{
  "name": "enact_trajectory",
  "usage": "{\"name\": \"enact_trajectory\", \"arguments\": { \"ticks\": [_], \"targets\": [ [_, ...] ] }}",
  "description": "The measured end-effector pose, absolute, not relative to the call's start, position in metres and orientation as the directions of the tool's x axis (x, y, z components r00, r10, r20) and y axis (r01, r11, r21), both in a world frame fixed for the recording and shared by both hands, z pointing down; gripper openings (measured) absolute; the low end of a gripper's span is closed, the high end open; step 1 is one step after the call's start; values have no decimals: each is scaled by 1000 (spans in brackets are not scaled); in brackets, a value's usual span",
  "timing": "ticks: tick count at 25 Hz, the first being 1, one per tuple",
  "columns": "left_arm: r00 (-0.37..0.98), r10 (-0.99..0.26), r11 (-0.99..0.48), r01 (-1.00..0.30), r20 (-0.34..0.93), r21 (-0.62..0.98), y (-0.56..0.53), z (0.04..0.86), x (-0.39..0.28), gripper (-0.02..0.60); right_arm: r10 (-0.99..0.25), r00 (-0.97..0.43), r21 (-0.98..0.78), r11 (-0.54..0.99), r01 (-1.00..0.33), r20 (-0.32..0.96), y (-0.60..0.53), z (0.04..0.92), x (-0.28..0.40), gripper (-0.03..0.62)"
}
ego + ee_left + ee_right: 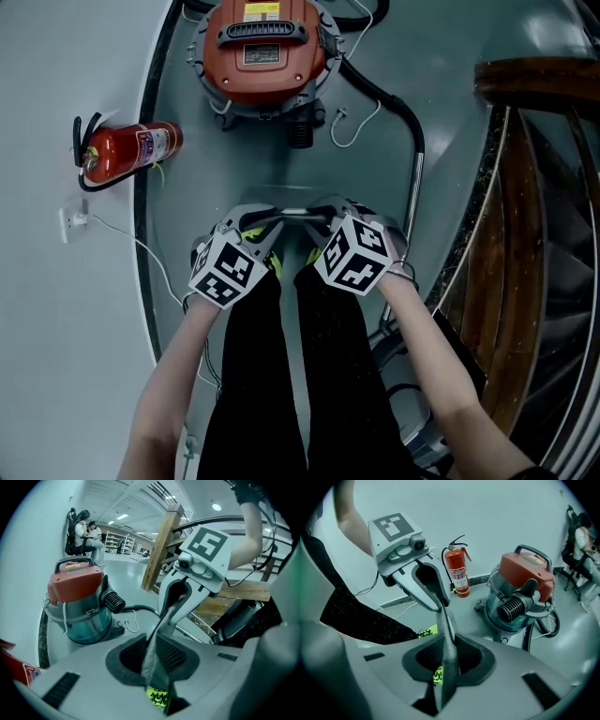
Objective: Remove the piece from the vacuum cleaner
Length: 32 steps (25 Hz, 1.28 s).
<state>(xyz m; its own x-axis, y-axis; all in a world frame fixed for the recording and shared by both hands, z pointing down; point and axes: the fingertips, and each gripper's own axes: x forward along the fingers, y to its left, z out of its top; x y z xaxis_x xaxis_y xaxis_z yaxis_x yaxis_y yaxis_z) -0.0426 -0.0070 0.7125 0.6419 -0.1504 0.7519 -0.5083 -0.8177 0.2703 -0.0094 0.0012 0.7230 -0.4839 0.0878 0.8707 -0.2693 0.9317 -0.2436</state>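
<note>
A: Pose?
B: Left gripper (262, 226) and right gripper (327, 221) side by side above the legs (281, 375), angled down.
A: Piece (292, 214)?
B: Clamped by both, one at each end, well apart from the vacuum (265, 56).

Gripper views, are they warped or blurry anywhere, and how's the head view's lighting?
Left gripper view: strong fisheye, dark corners; the vacuum cleaner looks sharp, the near piece soft. Right gripper view: same curving, the fire extinguisher crisp. Head view: dim, bluish, no hard shadows.
</note>
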Motion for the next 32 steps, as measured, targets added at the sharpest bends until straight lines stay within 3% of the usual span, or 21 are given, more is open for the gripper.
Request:
{"name": "enact_trajectory", "arguments": {
  "ticks": [12, 32],
  "targets": [
    [623, -173, -820, -520, 763, 239, -6, 744, -41, 72, 66, -453, -192, 952, -239, 889, 0, 755, -7, 66],
    [615, -108, -745, -570, 781, 346, -7, 829, -47, 72, 172, -485, -340, 897, -282, 857, -4, 837, -13, 69]
  ]
}}
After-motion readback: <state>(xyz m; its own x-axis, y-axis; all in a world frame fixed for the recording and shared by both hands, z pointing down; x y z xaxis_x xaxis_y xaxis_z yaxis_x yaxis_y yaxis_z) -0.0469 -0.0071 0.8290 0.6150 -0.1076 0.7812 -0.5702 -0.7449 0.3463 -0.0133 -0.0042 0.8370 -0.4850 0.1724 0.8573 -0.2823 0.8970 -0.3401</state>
